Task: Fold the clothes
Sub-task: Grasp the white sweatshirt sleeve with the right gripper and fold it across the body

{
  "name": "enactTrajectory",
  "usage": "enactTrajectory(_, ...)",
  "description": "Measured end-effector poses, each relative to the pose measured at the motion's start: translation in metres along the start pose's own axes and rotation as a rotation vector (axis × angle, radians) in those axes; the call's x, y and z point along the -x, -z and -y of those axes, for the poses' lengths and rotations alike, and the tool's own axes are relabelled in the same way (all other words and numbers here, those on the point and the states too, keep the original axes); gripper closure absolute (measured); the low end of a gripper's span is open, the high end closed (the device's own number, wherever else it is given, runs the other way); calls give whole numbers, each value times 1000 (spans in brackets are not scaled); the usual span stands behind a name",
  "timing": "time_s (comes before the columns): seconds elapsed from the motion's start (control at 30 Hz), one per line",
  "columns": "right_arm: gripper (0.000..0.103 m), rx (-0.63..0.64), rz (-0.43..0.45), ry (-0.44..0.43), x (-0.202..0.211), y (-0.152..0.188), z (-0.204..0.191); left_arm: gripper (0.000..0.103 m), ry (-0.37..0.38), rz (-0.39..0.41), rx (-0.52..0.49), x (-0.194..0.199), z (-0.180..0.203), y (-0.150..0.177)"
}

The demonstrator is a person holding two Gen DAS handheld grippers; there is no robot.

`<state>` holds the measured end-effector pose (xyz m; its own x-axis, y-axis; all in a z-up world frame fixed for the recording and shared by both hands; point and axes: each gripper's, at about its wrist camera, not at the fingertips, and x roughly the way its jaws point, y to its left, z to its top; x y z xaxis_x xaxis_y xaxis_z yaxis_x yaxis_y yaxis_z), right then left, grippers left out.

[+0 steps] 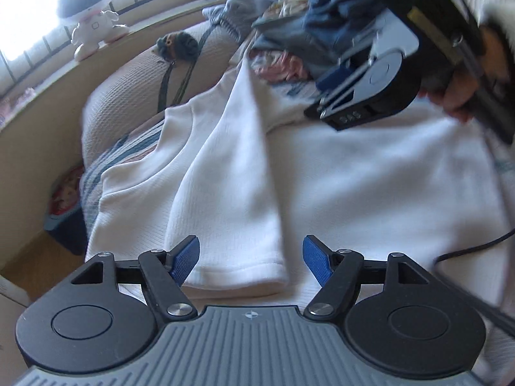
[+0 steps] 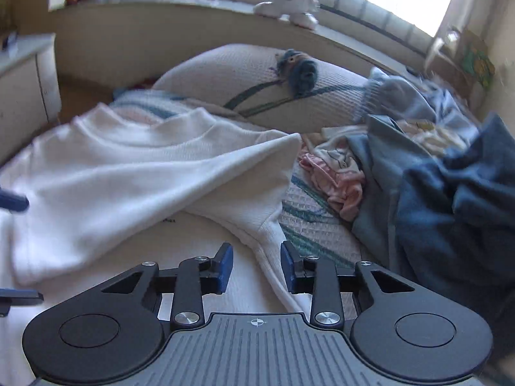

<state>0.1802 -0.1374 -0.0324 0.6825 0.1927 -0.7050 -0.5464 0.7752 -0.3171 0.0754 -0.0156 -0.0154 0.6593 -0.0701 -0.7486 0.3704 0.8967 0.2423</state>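
White ribbed knit top (image 1: 338, 173) is spread flat on the bed, neckline up by the pillow, with one long sleeve (image 1: 225, 193) folded diagonally across the body so its cuff lands near the bottom edge.

Left gripper (image 1: 251, 259) hangs right over that cuff, blue pads (image 1: 185, 260) spread wide on either side of it, not pinching anything. Right gripper (image 2: 256, 268) sits over the far side of the top at the armpit seam, jaws partly apart with the fabric edge lying between the pads, nothing clamped as far as I can see. From the left camera you can see the hand (image 1: 457, 96) wrapped around the right tool's handle, pretty blurry though.

Underneath is a cream waffle bedspread with green stripes (image 2: 309, 218). Just beside the top there's a crumpled pink garment (image 2: 334, 183), then a heap of blue clothes (image 2: 450, 193). Beige waffle pillow (image 2: 244, 90) sits past the neckline with a small dark fuzzy toy (image 2: 299, 70) on it, and a white figurine (image 1: 93, 32) stands on the window ledge behind.
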Motion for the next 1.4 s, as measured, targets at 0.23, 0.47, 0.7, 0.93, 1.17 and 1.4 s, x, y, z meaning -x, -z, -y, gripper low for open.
enactTrajectory(0.23, 73, 259, -8, 35, -31, -5, -37, 93, 119, 0, 171, -9, -28, 0)
enactTrajectory(0.47, 95, 278, 16, 73, -39, -8, -26, 96, 177, 57, 397, 5, -73, -6)
enactTrajectory(0.7, 95, -125, -1, -40, 8, -24, 68, 95, 359, 47, 694, 21, -135, -1)
enactTrajectory(0.93, 90, -205, -181, -4, -38, 0, 86, 91, 228, -140, 462, -18, -71, 14)
enactTrajectory(1.17, 89, -298, -73, -19, 3, 10, 90, 70, 147, -73, 493, 22, -101, 19)
enactTrajectory(1.4, 89, -229, 105, -235, 70, -2, 36, 41, -35, -42, 474, 77, -128, 35)
